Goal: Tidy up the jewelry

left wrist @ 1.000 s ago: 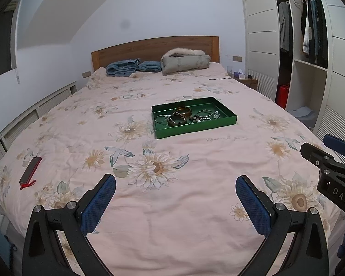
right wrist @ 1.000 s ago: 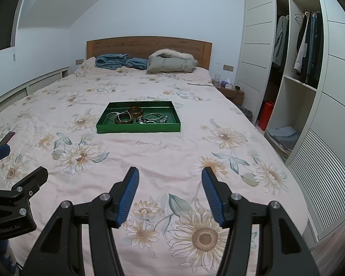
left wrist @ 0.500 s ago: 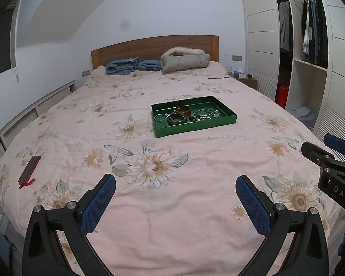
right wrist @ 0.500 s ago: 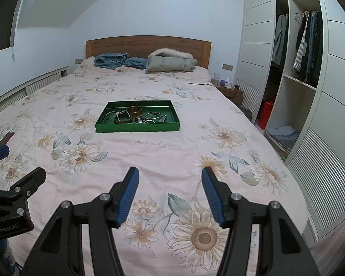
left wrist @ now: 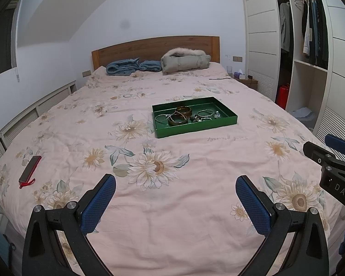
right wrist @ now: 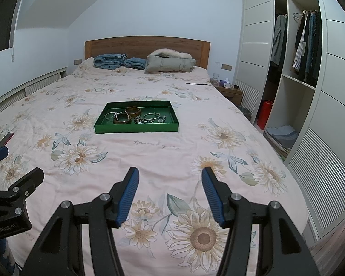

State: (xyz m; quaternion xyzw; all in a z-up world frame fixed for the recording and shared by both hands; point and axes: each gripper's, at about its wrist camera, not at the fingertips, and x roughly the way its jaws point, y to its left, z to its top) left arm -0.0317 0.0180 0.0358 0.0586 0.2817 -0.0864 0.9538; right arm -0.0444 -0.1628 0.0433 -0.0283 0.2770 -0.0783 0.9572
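On the floral pink bedspread [left wrist: 172,207] every bangle and chain [left wrist: 184,116] lies heaped inside the shallow green tray [left wrist: 195,127], while my left claw [left wrist: 176,197] and right claw [right wrist: 170,193] gape wide, empty, well short of it.

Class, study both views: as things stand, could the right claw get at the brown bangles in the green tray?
Probably yes. The right claw is open and empty, only bare bedspread lies before the green tray, and the brown bangles sit uncovered.

Left gripper [left wrist: 176,197] fingers apart over bedspread [left wrist: 172,218]; green tray [left wrist: 195,127] ahead.
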